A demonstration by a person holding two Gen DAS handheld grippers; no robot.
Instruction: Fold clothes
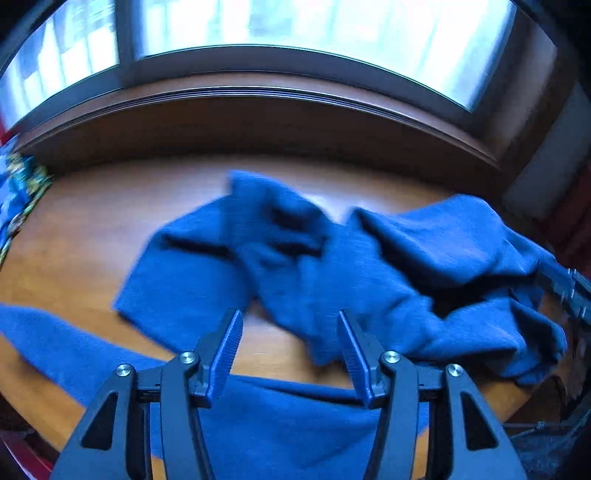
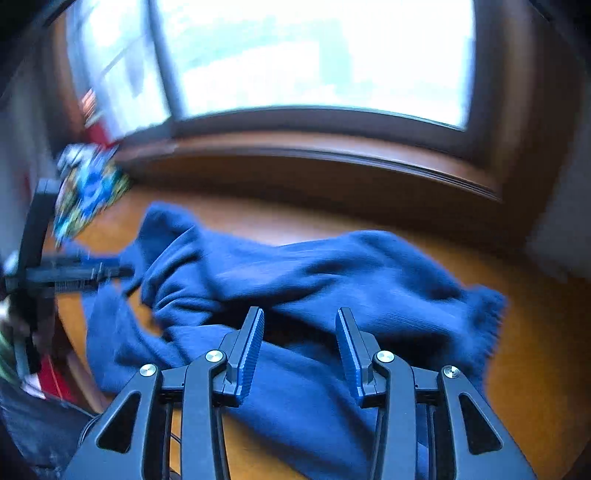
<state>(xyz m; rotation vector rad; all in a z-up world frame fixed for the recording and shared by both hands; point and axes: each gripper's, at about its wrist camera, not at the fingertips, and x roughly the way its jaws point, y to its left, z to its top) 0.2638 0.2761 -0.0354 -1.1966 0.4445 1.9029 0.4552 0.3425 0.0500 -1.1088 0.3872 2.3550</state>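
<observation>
A dark blue knitted sweater [image 1: 332, 258] lies crumpled on a round wooden table [image 1: 74, 240], with one part stretched along the near edge under my left gripper [image 1: 289, 317]. That gripper is open and hovers over the cloth with nothing between its fingers. In the right wrist view the sweater [image 2: 314, 273] spreads across the middle, its ribbed hem at the right. My right gripper [image 2: 300, 314] is open just above the bunched fabric and holds nothing. The left gripper [image 2: 85, 275] shows at the sweater's left end. The right gripper [image 1: 570, 295] shows at the far right edge.
A colourful patterned cloth [image 1: 18, 192] lies at the table's left edge, also seen as a patterned cloth [image 2: 88, 188]. A wooden sill [image 1: 258, 110] and a bright window [image 1: 295, 26] stand behind the table. Bare wood [image 2: 535, 332] shows right of the sweater.
</observation>
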